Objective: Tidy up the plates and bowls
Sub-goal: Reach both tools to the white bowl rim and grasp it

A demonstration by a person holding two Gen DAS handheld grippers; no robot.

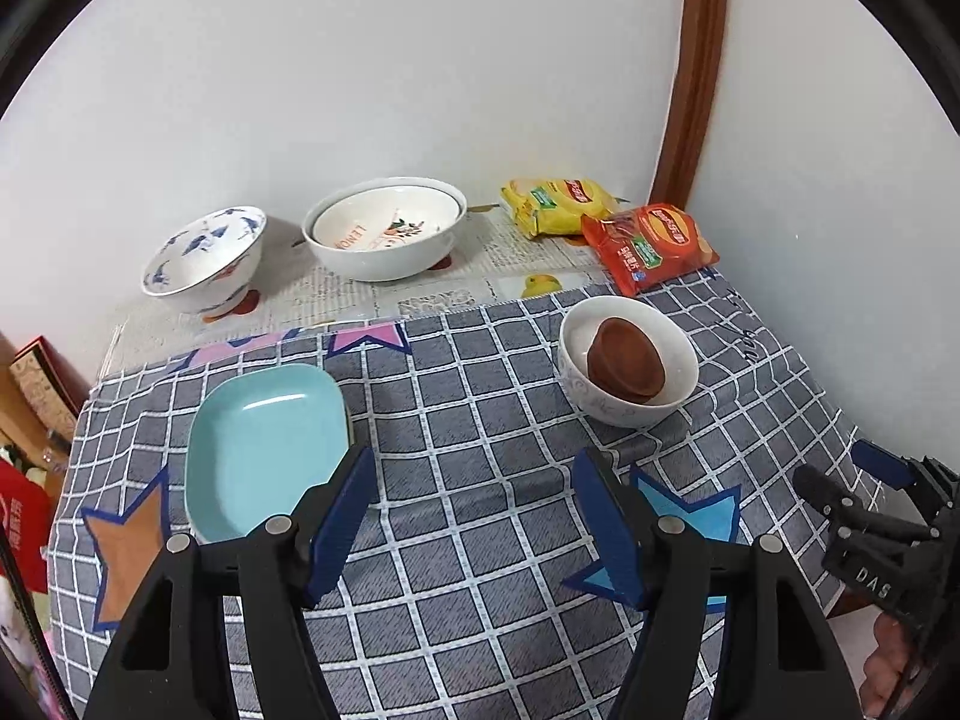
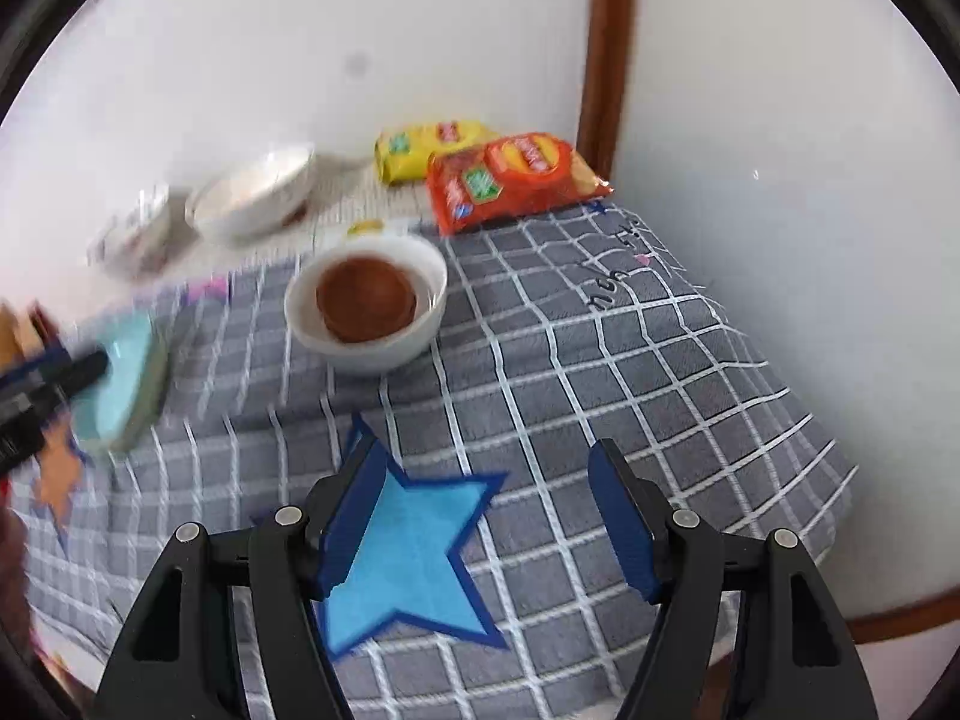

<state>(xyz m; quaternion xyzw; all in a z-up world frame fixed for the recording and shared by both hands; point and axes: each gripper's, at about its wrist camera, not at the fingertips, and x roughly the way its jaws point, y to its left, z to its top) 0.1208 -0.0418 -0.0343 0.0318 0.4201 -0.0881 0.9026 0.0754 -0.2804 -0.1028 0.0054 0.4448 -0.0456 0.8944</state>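
A light blue rectangular plate [image 1: 264,450] lies on the checked cloth at the left; it also shows blurred in the right wrist view [image 2: 123,384]. A white bowl [image 1: 627,369] holds a small brown bowl [image 1: 624,367]; both show in the right wrist view, the white bowl [image 2: 366,303] and the brown one [image 2: 365,299]. At the back stand a blue-patterned bowl [image 1: 204,258] and two stacked white bowls [image 1: 384,231]. My left gripper [image 1: 474,468] is open and empty, its left finger over the blue plate's near right edge. My right gripper [image 2: 486,462] is open and empty above the cloth.
A yellow snack bag [image 1: 558,204] and a red snack bag [image 1: 654,246] lie at the back right corner by the wall. The grey checked cloth [image 1: 480,390] covers the table; newspaper [image 1: 420,294] lies under the back bowls. Boxes [image 1: 36,384] stand off the left edge.
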